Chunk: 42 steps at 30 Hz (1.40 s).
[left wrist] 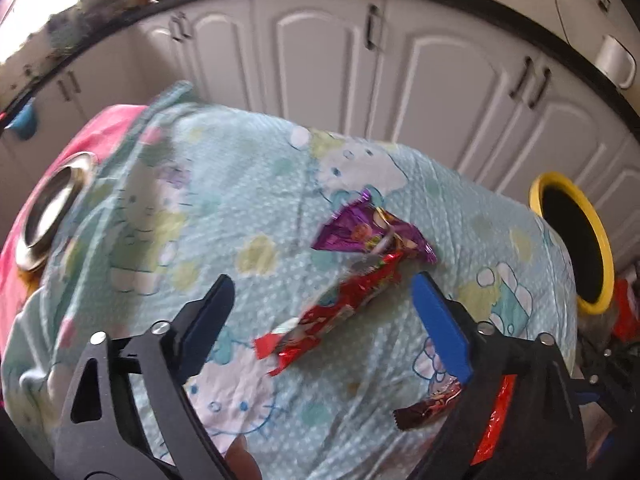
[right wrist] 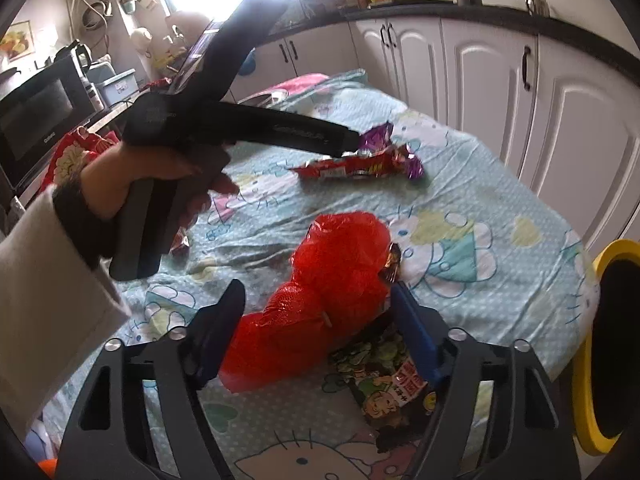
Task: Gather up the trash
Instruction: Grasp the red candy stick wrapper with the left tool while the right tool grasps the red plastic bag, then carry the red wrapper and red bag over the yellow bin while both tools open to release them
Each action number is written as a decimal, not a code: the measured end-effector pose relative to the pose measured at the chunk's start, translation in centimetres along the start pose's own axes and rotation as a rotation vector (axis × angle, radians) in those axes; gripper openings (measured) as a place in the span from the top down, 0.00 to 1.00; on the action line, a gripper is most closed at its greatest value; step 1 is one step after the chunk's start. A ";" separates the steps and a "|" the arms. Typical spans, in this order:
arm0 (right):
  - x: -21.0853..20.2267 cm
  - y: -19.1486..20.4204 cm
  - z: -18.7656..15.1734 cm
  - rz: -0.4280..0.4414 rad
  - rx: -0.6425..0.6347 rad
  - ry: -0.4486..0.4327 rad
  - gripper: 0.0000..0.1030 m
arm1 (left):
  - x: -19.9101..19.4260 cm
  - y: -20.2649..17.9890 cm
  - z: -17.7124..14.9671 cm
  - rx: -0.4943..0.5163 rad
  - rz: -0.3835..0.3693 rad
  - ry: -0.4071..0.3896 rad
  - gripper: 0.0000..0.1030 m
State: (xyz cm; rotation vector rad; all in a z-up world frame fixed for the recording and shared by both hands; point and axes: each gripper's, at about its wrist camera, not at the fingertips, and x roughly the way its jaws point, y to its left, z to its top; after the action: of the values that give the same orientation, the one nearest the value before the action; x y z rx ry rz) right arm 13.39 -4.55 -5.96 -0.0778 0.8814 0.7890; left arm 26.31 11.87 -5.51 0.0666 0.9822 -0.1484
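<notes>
Both of your grippers are poised over the table, which is draped in a pale blue cartoon-print cloth, at the approach step of collecting trash. To the right of both stands the yellow-rimmed bin, its black interior unreadable. Your right gripper stands partly open astride the red mesh bag, pads not visibly pressing; next, close on it. A green snack packet lies partly hidden under its right finger. Your left gripper stands wide, empty, the red wrapper between its fingers, a purple wrapper just beyond. A dark wrapper is cut off behind its right finger.
</notes>
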 end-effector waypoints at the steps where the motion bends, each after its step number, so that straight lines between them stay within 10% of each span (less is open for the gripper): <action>1: 0.2 -0.2 -0.1 0.004 0.004 0.011 0.41 | 0.5 0.0 0.1 0.007 -0.011 0.016 0.26; 13: 0.3 0.2 -0.7 0.045 0.004 0.013 0.68 | 2.2 1.7 -2.1 -0.057 -0.019 0.105 0.92; 42: -10.5 -2.1 0.4 0.053 0.021 -0.268 0.71 | -13.3 -2.7 -4.1 -0.244 -0.029 -0.287 0.95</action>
State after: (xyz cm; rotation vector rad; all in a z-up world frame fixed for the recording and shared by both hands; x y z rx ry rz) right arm 11.06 -12.08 1.31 0.0692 0.6396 0.8175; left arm 15.26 11.00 3.27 -0.1884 0.7082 -0.0611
